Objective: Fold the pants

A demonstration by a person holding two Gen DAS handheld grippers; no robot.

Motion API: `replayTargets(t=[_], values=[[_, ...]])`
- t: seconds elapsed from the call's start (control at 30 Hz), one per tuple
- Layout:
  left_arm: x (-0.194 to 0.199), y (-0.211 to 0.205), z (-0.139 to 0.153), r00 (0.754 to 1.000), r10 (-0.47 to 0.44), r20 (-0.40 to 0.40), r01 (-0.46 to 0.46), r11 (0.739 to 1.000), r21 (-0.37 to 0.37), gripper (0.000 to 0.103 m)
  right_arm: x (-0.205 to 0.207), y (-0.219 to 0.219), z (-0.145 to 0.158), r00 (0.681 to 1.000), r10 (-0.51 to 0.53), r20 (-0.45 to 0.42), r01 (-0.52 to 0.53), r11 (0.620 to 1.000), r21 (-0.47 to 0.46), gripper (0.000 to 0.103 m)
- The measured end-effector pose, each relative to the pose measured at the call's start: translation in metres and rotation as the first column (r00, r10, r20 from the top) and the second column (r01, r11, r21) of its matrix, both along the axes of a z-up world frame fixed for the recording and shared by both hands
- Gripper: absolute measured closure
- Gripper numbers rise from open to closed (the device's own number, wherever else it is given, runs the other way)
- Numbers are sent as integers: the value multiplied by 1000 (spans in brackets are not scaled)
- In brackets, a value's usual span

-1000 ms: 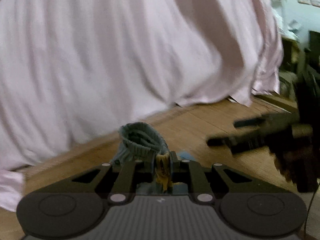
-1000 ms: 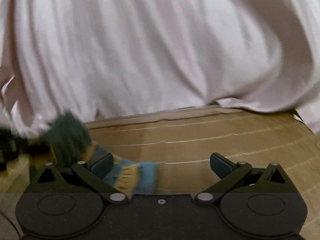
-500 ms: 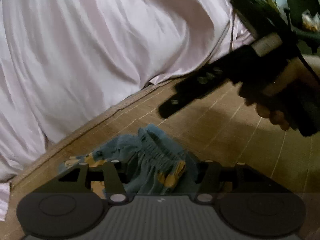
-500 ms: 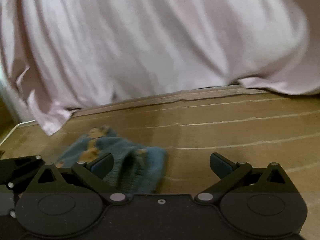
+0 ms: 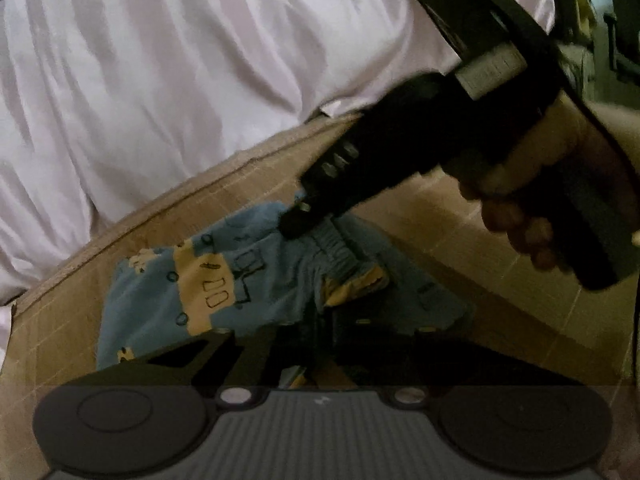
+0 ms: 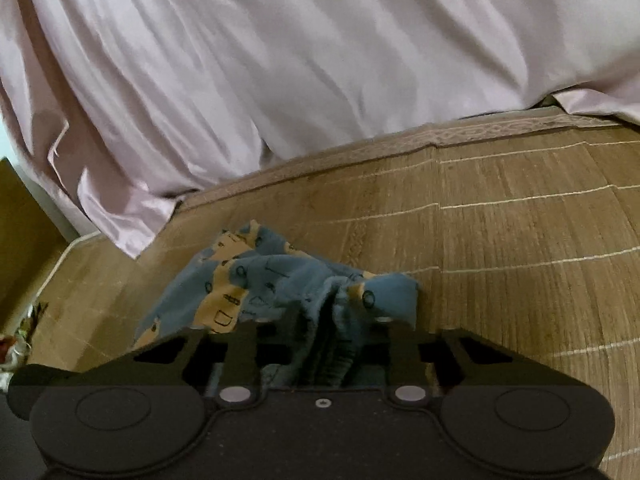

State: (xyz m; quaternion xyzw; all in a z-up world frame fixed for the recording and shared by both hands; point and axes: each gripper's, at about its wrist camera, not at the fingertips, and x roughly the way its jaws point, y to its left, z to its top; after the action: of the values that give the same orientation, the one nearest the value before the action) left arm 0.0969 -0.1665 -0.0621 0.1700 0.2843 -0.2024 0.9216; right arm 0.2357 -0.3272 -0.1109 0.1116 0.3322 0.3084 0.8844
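Blue-and-yellow pants [image 6: 280, 284] lie bunched on the mat [image 6: 520, 240]; right gripper [image 6: 320, 344] clamps the waistband, left gripper [image 5: 308, 344] apparently too. Next: spread toward twelve o'clock.

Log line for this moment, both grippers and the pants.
left gripper: shut on pants | right gripper: shut on pants waistband | pants: bunched, unfolded, on woven mat | pink sheet behind
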Motion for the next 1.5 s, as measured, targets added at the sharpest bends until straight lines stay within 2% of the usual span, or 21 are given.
replayTargets(t=[0.13, 0.3, 0.33, 0.4, 0.43, 0.47, 0.5, 0.57, 0.63, 0.67, 0.73, 0.83, 0.9, 0.93, 1.0, 1.03, 1.17, 1.23, 1.3, 1.4, 1.5], values=[[-15, 5, 14, 999, -23, 45, 25, 999, -25, 98, -15, -9, 16, 999, -29, 26, 28, 998, 48, 85], [-19, -12, 11, 995, -93, 20, 94, 995, -39, 98, -22, -20, 15, 997, -72, 11, 73, 997, -38, 85], [-17, -14, 5, 994, -109, 2, 109, 993, -48, 97, -21, -21, 10, 997, -81, -4, 80, 995, -61, 81], [-11, -11, -5, 991, -114, -69, 108, 990, -85, 92, -20, -21, -3, 995, -99, -19, 96, 988, -125, 63], [-7, -5, -9, 990, -104, -98, 94, 990, -108, 89, -23, -23, -5, 994, -111, -4, 109, 985, -134, 47], [-6, 3, -7, 988, -101, -120, 83, 985, -149, 82, -26, -25, -3, 991, -132, 14, 133, 982, -137, 39], [-6, 13, -3, 985, -103, -140, 76, 979, -189, 67, -30, -28, -1, 989, -143, 33, 146, 980, -135, 38], [-5, 34, 7, 985, -99, -141, 62, 968, -243, 52, -37, -27, 7, 983, -157, 100, 171, 974, -151, 33], [-3, 57, 19, 992, -67, -104, 35, 958, -286, 52, -42, -21, 15, 976, -133, 170, 163, 971, -176, 33], [2, 67, 23, 995, -40, -92, 10, 951, -310, 52, -41, -16, 19, 977, -102, 188, 136, 975, -177, 38], [16, 85, 28, 995, -1, -98, -37, 921, -387, 52, -39, -2, 25, 983, -21, 182, 51, 986, -160, 45], [53, 102, 26, 992, 2, -124, -64, 866, -496, 52, -31, 26, 21, 987, 90, 133, -67, 984, -164, 66], [78, 111, 18, 986, 2, -165, -92, 839, -536, 53, -28, 33, 14, 987, 101, 128, -76, 979, -190, 69], [92, 115, 11, 978, 25, -207, -133, 837, -530, 54, -26, 33, 10, 988, 92, 126, -66, 978, -200, 70], [112, 120, -1, 959, 71, -274, -199, 858, -474, 75, -23, 24, 4, 991, 66, 113, -44, 982, -182, 74], [115, 122, -7, 956, 75, -284, -202, 870, -449, 78, -24, 19, 3, 992, 54, 116, -34, 985, -169, 78], [100, 129, -15, 969, 60, -241, -157, 899, -409, 81, -39, 1, -2, 988, 41, 147, -10, 979, -203, 76], [85, 134, -7, 970, 68, -233, -159, 904, -397, 71, -53, -1, 4, 983, 37, 177, 2, 976, -219, 71], [69, 131, 5, 971, 88, -223, -170, 909, -380, 51, -68, 10, 12, 974, 47, 222, 18, 959, -282, 67], [40, 116, 16, 971, 169, -166, -204, 954, -220, 48, -84, 23, 14, 975, 68, 210, -3, 956, -293, 68], [23, 109, 7, 964, 201, -175, -224, 967, -124, 47, -100, 33, -3, 976, 89, 201, -4, 921, -389, 67]])
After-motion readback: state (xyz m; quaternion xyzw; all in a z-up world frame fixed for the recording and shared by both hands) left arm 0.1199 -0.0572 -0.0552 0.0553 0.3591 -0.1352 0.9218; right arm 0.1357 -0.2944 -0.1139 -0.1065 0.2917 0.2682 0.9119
